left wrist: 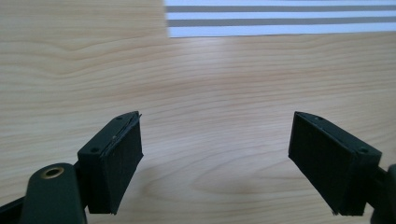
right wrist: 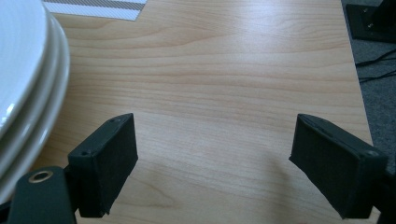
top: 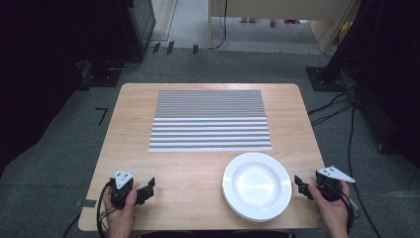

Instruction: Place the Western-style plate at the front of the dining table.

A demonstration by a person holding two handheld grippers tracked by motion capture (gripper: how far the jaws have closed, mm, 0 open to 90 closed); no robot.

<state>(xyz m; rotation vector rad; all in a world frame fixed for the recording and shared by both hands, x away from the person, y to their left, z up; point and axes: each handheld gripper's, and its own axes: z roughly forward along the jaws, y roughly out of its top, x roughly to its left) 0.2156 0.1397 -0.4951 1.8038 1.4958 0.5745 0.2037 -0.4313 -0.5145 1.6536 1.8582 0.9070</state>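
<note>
Low over the table, both hand-held claws, left claw and right claw, agape.

One camera hangs high on the person's side, looking forward and down over the whole table. Two others ride low on the grippers, close to the wood, facing along it. The right one shares the stacked plates and striped mat with the high view.
</note>
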